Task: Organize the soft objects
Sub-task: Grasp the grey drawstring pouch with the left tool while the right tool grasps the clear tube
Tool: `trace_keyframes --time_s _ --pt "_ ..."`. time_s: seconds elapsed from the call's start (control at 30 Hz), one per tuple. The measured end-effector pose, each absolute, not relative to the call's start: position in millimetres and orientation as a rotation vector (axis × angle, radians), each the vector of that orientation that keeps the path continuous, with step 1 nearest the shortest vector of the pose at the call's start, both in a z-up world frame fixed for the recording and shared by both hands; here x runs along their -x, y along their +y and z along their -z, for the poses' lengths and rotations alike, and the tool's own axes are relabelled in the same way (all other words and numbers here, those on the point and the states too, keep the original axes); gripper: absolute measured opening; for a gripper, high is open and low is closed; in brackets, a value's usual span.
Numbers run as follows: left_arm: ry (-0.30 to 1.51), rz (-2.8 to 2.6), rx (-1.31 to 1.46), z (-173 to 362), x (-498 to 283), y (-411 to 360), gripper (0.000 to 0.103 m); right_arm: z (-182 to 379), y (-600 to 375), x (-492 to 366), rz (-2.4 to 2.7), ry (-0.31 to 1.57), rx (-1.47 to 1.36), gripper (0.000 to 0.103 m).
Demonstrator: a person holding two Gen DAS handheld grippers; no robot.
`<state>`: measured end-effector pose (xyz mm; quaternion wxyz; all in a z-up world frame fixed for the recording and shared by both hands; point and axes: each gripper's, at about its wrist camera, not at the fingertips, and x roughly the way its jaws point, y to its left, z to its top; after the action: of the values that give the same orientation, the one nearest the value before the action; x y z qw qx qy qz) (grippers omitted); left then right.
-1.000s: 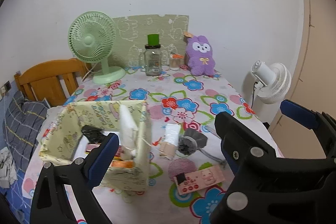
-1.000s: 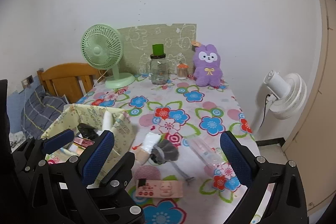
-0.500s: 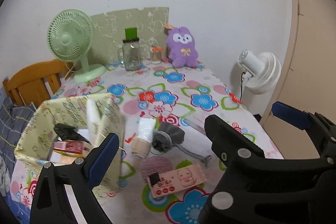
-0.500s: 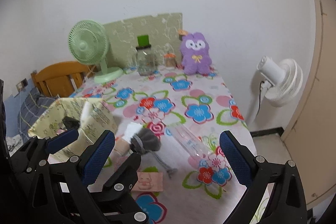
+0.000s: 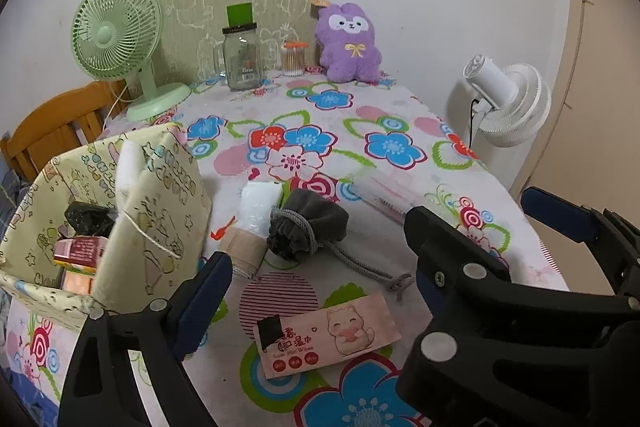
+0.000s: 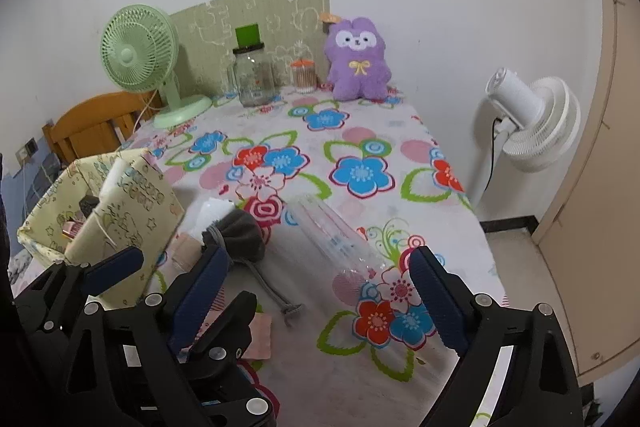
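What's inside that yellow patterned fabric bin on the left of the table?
In the fabric bin a white roll stands up, with a crumpled black item and a small red box over something orange. The bin's walls hide whatever lies deeper.

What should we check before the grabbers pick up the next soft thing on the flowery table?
1. Left gripper empty: ok, jaws closing on nothing.
2. Right gripper empty: ok, jaws closing on nothing.
3. Grey drawstring pouch lying free on the table: ok.
4. Pouch cord clear of the wipes pack: ok, just apart.
5. Room left in the fabric bin: cannot tell.
6. Clear bottle out of the way: not ok, lies near the pouch.
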<state>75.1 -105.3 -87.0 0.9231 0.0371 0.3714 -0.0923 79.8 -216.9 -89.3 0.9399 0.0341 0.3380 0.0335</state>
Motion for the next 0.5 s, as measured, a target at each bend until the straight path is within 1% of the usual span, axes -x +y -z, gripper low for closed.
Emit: trace_keyframes --time_s 0.27,0.5 --pt "0.811 0.185 -0.081 104.7 -81.9 -111.8 0.088 107.5 -220.3 -90.7 -0.075 0.745 -0.055 0.087" --pt "0.854 0.172 -0.088 120.0 -88.2 -110.9 0.082 125.2 -219.5 -97.6 -0.087 0.801 -0.056 0.085"
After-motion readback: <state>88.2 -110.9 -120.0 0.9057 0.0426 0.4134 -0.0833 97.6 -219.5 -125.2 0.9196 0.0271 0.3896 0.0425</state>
